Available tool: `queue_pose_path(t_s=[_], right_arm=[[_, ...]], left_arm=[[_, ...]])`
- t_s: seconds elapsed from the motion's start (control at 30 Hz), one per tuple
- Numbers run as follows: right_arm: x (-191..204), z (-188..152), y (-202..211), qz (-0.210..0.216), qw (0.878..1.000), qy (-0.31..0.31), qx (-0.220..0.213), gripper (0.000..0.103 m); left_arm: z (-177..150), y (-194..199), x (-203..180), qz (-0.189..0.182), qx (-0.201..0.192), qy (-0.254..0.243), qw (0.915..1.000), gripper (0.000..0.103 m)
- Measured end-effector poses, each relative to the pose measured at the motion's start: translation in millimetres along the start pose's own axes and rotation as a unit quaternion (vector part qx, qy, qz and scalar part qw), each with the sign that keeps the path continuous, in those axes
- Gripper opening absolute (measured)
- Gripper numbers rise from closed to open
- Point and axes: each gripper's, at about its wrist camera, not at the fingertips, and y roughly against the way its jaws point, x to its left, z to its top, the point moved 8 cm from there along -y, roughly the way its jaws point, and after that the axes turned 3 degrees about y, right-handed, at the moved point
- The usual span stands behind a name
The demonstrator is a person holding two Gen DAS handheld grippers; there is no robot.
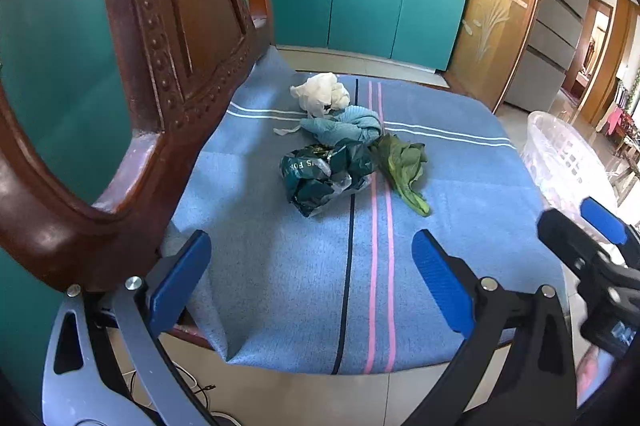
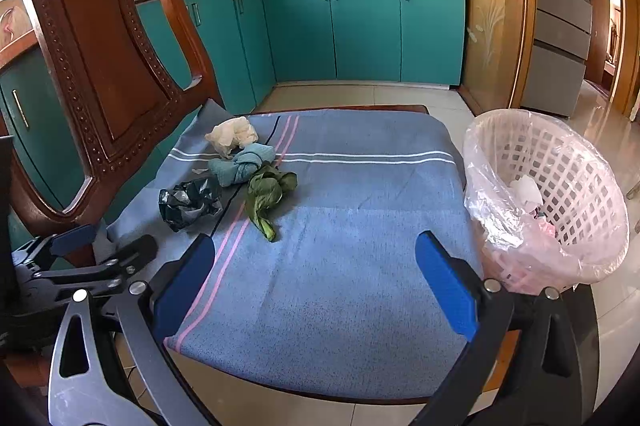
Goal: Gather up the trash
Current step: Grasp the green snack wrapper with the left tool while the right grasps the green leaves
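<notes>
Both hand-held grippers wide apart, empty | left (image 1: 311, 278) | right (image 2: 314, 282) | above blue cloth (image 2: 340, 266)

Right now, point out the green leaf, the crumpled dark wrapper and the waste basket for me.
green leaf (image 2: 266, 191), right wrist view, on the middle of the blade.
crumpled dark wrapper (image 1: 324, 177), left wrist view, on its crumpled centre.
waste basket (image 2: 576, 177), right wrist view, on the inner lattice wall.

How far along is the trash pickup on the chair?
Done: the lined basket already holds some white and pink scraps. In hand: nothing; the left gripper and right gripper are both open. Left: white tissue, knotted blue cloth, crumpled dark wrapper and green leaf.
</notes>
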Motion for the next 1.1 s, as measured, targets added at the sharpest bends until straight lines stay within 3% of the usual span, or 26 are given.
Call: queue_pose_path(t_s=[0.27,0.47,0.7,0.83,1.0,1.1], right_arm=[[-3.0,-1.1,-1.5,0.004,1.0,-0.005,0.002,0.098],[-5.6,-5.0,-5.5,0.005,1.0,-0.007,0.012,0.098],[-2.2,-7.0,-9.5,0.007,1.0,0.0,0.017,0.098],[1.4,-7.7,-22.3,0.013,1.0,-0.002,0.028,0.098],[23.8,2.4,-64.3,0.043,0.997,0.003,0.059,0.098],[39.7,7.5,-95.3,0.048,0.995,0.009,0.082,0.098]], left_arm=[[19.3,-46.5,-17.1,0.02,0.015,-0.033,0.9991,0.1],[32.6,-73.4,-17.3,0.031,0.022,-0.027,0.9989,0.099],[31.7,-104.5,-8.0,0.013,0.063,0.007,0.9979,0.074],[39.7,-80.3,-4.7,-0.003,0.043,0.023,0.9988,0.066],[53.3,0.3,-3.6,-0.018,-0.056,0.018,0.9981,0.066],[57.9,34.2,-1.3,-0.006,-0.11,0.009,0.9938,0.068]])
